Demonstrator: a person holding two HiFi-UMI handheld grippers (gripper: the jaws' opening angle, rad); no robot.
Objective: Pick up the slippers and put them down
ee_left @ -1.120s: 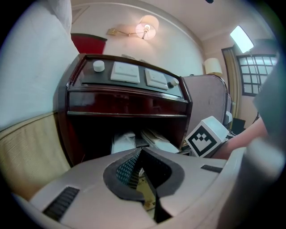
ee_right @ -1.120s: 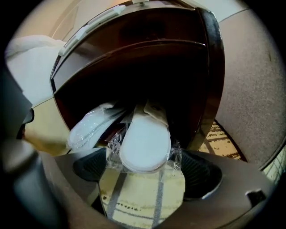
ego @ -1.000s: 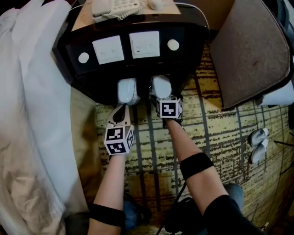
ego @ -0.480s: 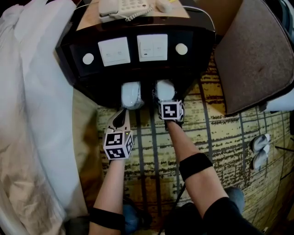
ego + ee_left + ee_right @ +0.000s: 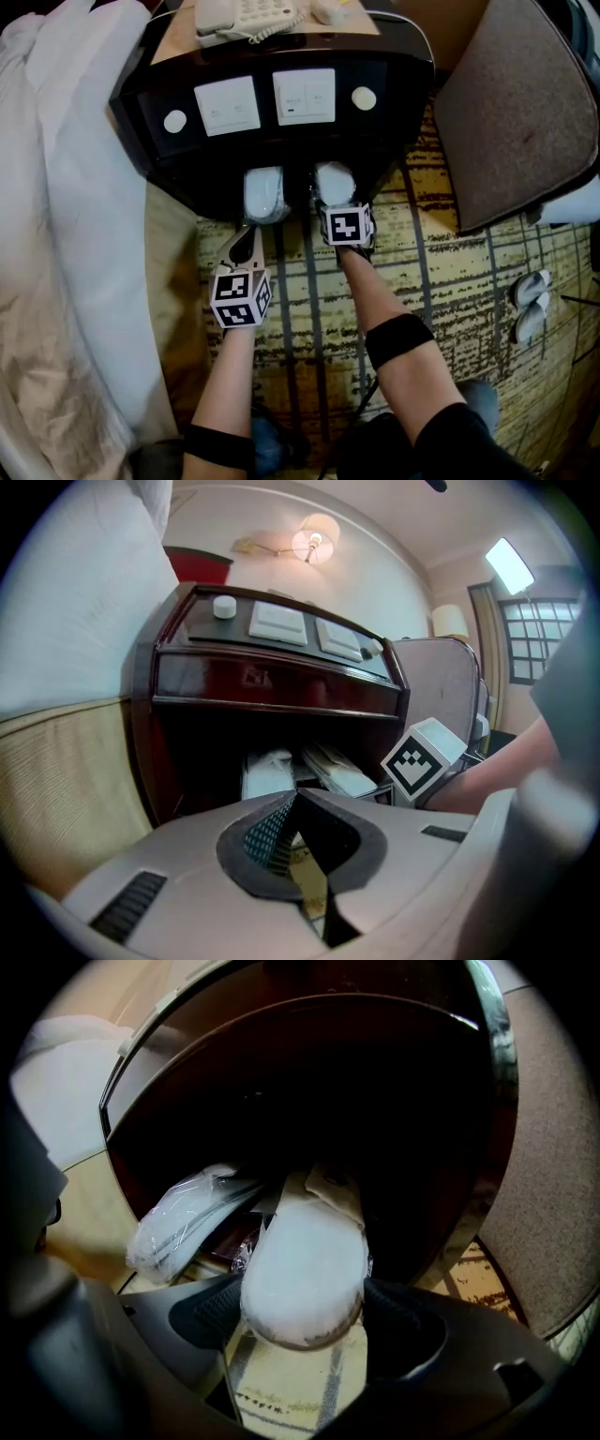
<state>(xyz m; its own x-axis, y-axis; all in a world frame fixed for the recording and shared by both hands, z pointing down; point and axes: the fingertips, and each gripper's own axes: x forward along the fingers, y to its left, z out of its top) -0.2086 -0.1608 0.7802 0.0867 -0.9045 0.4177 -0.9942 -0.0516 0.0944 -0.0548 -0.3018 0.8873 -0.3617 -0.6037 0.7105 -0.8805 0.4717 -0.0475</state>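
Two white slippers lie in the open bottom shelf of a dark nightstand [image 5: 281, 141]. My right gripper [image 5: 336, 199] reaches down to the right slipper [image 5: 333, 178]. Its jaws have just been closing, and the slipper's rounded end [image 5: 305, 1274] now fills the gap, touching both pads of the right gripper [image 5: 305, 1326]. The left slipper [image 5: 264, 192], wrapped in clear plastic [image 5: 183, 1218], lies beside it. My left gripper [image 5: 250, 230] hangs a little short of that slipper [image 5: 267, 772]. The left gripper [image 5: 292, 803] is shut and holds nothing.
The nightstand carries switch panels [image 5: 267, 98] and a telephone [image 5: 239, 14] on top. White bedding [image 5: 66, 234] fills the left side. A brown chair cushion [image 5: 516, 103] stands at the right. Another pair of slippers [image 5: 527, 305] lies on the patterned carpet [image 5: 450, 272].
Both grippers keep their places at the shelf. Only the head view's framing shifts slightly.
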